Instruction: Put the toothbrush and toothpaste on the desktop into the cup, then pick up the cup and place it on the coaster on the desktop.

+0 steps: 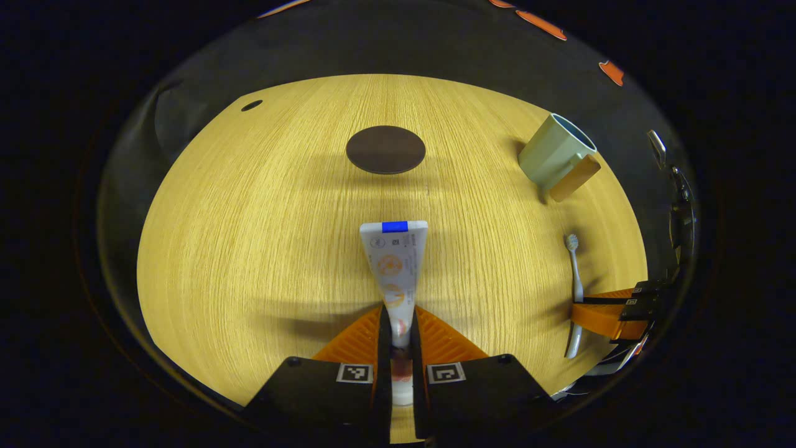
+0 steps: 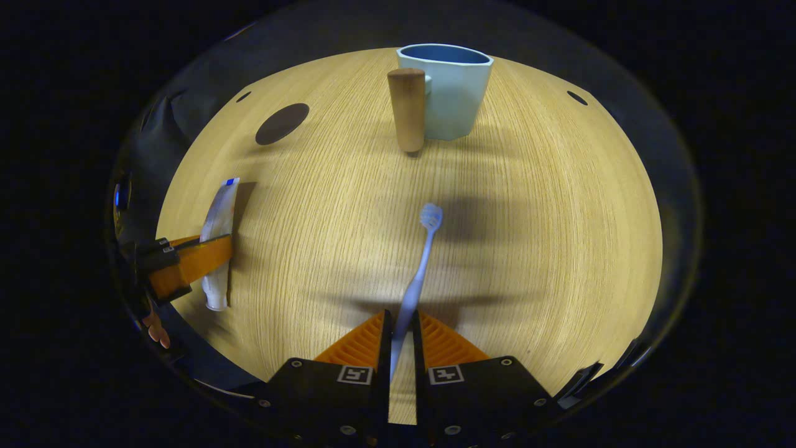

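In the left gripper view we see the left gripper (image 1: 398,336) clenched on the toothpaste (image 1: 397,267), both fingers pressing the tube near its cap end, with the cap down between the fingers. The tube is white with orange round markings along its body and a small blue patch on its flat crimped end, which points away from the camera toward the coaster (image 1: 385,150), a dark, flat round disc lying well beyond it on the light wood-grain desktop (image 1: 249,249). Toward the right of this view stands the cup (image 1: 556,155), pale green-grey outside and blue inside, with a wooden cylindrical handle (image 1: 575,178) on its near side. In the right gripper view we see the right gripper (image 2: 398,339) closed on the toothbrush (image 2: 415,280), both fingers pinching the lower part of its slim pale blue handle; its bristled head points toward the cup (image 2: 454,99), which stands upright farther back on the desktop (image 2: 559,249). We cannot tell whether the brush or the tube touches the wood. The same view shows the left gripper (image 2: 193,261) at the left edge, clamped across the toothpaste (image 2: 219,249), with the coaster (image 2: 282,123) beyond.
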